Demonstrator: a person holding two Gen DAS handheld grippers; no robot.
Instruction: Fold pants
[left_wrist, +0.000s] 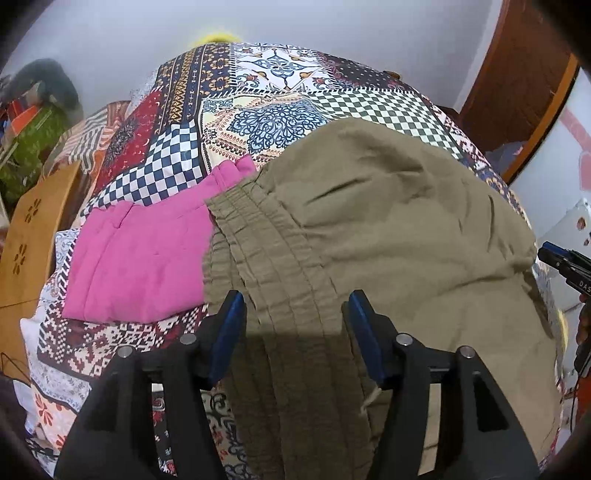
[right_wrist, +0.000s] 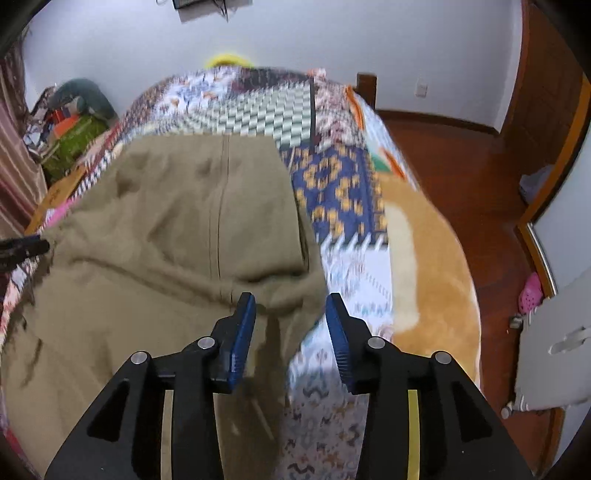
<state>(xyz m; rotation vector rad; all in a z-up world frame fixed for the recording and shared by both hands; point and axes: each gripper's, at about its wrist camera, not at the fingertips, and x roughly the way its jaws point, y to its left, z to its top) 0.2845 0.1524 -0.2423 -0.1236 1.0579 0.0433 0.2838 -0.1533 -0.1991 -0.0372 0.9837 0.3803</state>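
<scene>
The bed (left_wrist: 280, 96) fills both views under a patchwork cover, and the olive pants (left_wrist: 388, 229) lie spread across it, folded over on themselves. Only the left wrist view shows the gathered waistband (left_wrist: 266, 258) running down between that tool's fingers, and a folded pink garment (left_wrist: 140, 258) lying just beside the pants on the left. Only the right wrist view shows the long seam (right_wrist: 219, 206) down the cloth, the pants' right edge, an orange blanket (right_wrist: 432, 258) on the bed's far side, and the wooden floor (right_wrist: 480, 177) beyond.

The left gripper (left_wrist: 295, 314) is spread wide, its blue pads to either side of the waistband, pinching nothing. The right gripper (right_wrist: 291, 314) is also spread, hanging over the pants' right edge with one pad above cloth and the other above the cover; it holds nothing. Both point forward and down at the bed. Each tool's tip shows at the edge of the other's view.
</scene>
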